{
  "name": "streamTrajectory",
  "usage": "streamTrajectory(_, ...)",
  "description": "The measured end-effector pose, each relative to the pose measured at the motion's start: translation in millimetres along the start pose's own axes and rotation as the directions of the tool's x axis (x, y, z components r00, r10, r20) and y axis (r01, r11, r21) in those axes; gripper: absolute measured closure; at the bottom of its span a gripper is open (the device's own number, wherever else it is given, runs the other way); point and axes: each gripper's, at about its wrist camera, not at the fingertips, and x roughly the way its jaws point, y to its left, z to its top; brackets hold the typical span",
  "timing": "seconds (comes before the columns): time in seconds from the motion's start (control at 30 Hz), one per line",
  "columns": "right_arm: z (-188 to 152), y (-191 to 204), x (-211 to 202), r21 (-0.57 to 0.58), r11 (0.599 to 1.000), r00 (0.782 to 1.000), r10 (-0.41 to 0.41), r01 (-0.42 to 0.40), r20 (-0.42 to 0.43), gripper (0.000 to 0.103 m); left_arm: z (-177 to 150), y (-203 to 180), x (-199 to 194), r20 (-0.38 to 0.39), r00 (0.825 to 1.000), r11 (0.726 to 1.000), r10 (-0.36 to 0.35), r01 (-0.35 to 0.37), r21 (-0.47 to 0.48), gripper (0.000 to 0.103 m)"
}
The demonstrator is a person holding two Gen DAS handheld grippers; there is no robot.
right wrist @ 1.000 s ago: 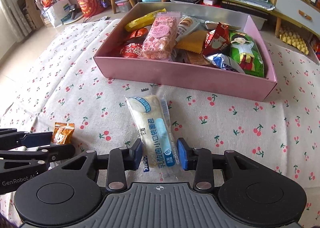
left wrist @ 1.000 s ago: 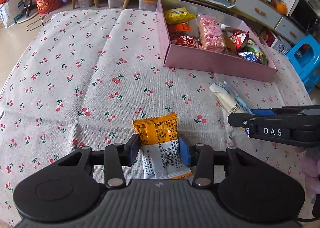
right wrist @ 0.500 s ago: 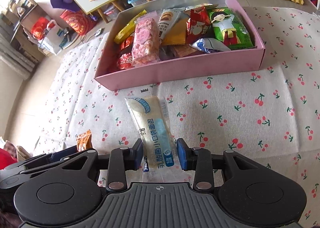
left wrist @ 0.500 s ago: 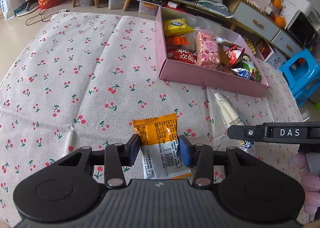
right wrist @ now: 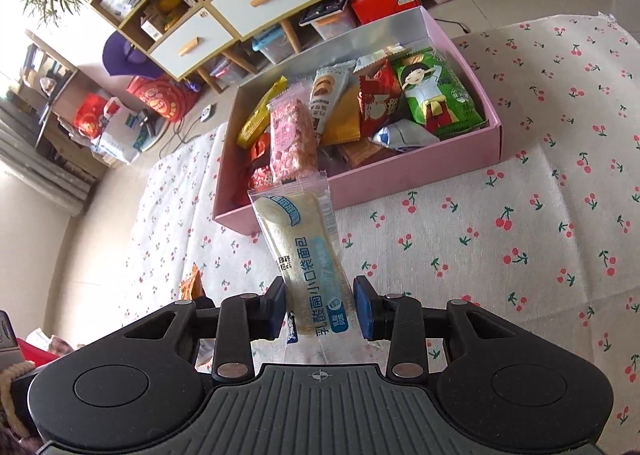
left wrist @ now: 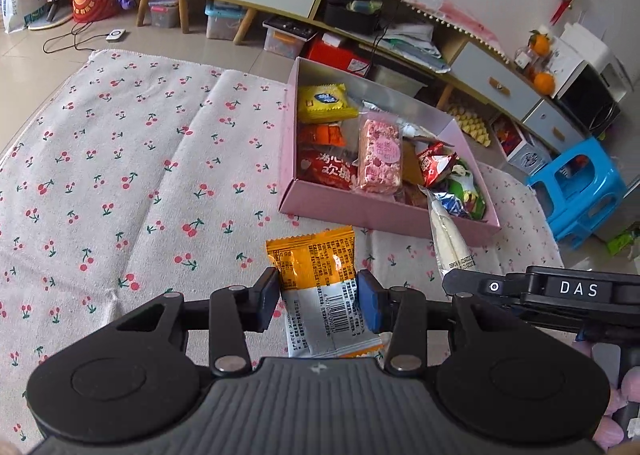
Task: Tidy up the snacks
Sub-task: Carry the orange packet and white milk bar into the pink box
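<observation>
Right gripper [right wrist: 320,305] has its blue pads clamped on a pale bread packet [right wrist: 304,251], which sticks straight out ahead, lifted off the cherry cloth [right wrist: 520,239]. Just beyond the packet's far end sits the pink box [right wrist: 400,179], stuffed with snacks. Off to the gripper's left an orange wrapper [right wrist: 192,285] peeks out, right by another black gripper [right wrist: 8,335] at the edge.

Orange-and-white foil snack packet [left wrist: 316,287] with a barcode, back side up, pinched clear of the cherry-print cloth [left wrist: 120,183]. Pale bread roll in a clear wrapper with blue lettering [right wrist: 304,251], likewise pinched by its lower end, upper end towards the box. Shallow pink cardboard box [right wrist: 360,191] sits on the cloth, crowded with mixed packets.
</observation>
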Motion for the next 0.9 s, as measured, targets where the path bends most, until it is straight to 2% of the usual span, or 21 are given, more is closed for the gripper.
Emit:
streamTrajectory(0.27,25,-7,2,0.074,0.997,0.998,0.013,-0.018,0.067,0.068,26,-11,12,0.046,0.999,0.998,0.028,-0.03,0.048,0.064)
streamTrajectory(0.47,52,-13,5,0.117,0.993,0.99,0.02,-0.037,0.14,0.068,46,-21,24,0.102,0.995,0.995,0.005,-0.015,0.101,0.064)
streamTrajectory(0.57,58,-18,8,0.126,0.989,0.981,0.048,-0.072,0.186,0.068,44,-20,28,0.156,0.988,0.992,-0.019,-0.001,0.126,0.064)
streamTrajectory(0.63,56,-24,15,0.128,0.984,0.973,0.098,-0.126,0.207,0.068,41,-18,35,0.172,0.984,0.992,-0.043,0.022,0.122,0.064)
streamTrajectory(0.7,59,-27,26,0.147,0.982,0.978,0.086,-0.115,0.191,0.068,42,-19,44,0.159,0.987,0.992,-0.023,0.003,0.128,0.064)
streamTrajectory(0.9,72,-28,39,0.129,0.984,0.97,0.092,-0.124,0.227,0.068,46,-32,51,0.216,0.976,0.974,0.02,-0.068,0.217,0.064)
